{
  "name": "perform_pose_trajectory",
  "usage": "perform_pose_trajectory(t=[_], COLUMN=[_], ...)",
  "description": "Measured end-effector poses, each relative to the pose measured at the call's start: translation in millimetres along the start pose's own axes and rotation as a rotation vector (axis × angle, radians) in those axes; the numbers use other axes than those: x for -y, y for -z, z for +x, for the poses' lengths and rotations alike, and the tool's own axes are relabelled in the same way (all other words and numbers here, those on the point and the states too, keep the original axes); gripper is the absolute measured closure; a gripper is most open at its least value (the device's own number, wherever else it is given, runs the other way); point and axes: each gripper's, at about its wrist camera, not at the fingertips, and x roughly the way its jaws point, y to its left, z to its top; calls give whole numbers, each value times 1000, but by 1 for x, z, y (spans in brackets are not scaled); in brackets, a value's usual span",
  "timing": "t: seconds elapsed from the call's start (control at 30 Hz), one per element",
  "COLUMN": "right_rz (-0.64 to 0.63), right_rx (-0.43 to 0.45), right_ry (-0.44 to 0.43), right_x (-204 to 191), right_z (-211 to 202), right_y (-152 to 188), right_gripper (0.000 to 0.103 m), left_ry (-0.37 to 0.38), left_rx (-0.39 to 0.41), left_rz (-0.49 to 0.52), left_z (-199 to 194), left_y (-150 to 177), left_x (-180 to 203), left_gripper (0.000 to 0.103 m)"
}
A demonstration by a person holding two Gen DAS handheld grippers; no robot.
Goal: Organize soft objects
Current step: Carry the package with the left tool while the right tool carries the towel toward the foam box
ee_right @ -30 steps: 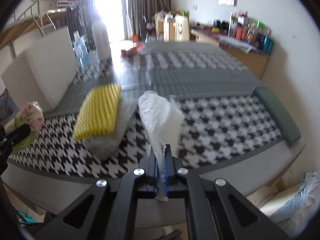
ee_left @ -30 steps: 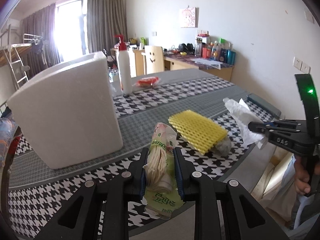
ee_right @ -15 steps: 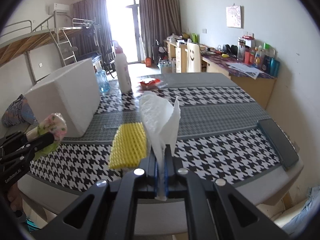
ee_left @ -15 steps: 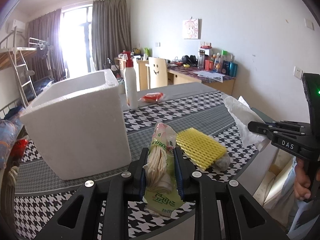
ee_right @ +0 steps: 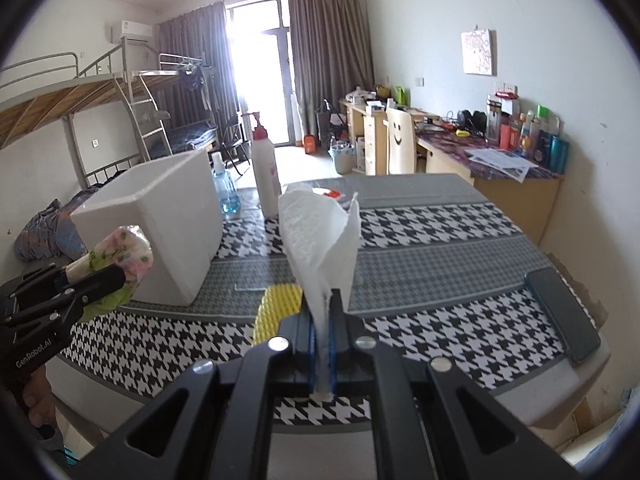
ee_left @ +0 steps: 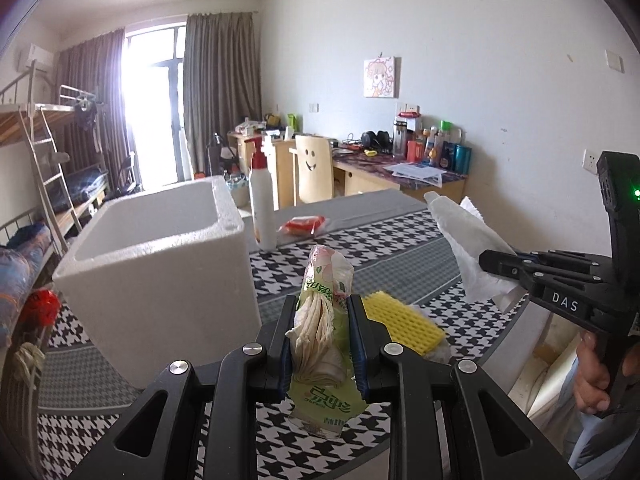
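On the table (ee_left: 360,236), the foam box (ee_left: 160,280) stands left of the sponge (ee_left: 400,320), bottle (ee_left: 262,208) behind.

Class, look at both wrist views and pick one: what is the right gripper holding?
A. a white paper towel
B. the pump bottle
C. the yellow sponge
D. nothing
A: the right gripper has its jaws shut on a white paper towel, which stands up from between them, while the yellow sponge lies on the table and the pump bottle stands farther back.
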Motion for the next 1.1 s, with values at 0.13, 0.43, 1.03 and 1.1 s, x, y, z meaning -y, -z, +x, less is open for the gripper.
perform_pose_trajectory(t=[0.13,0.43,1.03,1.1], right_rz=[2,-3,-12,-18], right_rx=[18,53,101,101], right_ry=[-8,-35,-97,-103], right_x=[0,-4,-17,-19], right_z=[0,2,10,11], right_y=[-7,-20,-43,-45], right_gripper=[95,95,95,95], left_ry=[0,8,-58,-60], left_rx=[12,57,92,94], left_rz=[6,19,13,16], left_z=[0,-4,8,8], left_y=[-6,-22,-41,-43], left_x=[0,-3,-15,-14], left_gripper=[78,77,77,77])
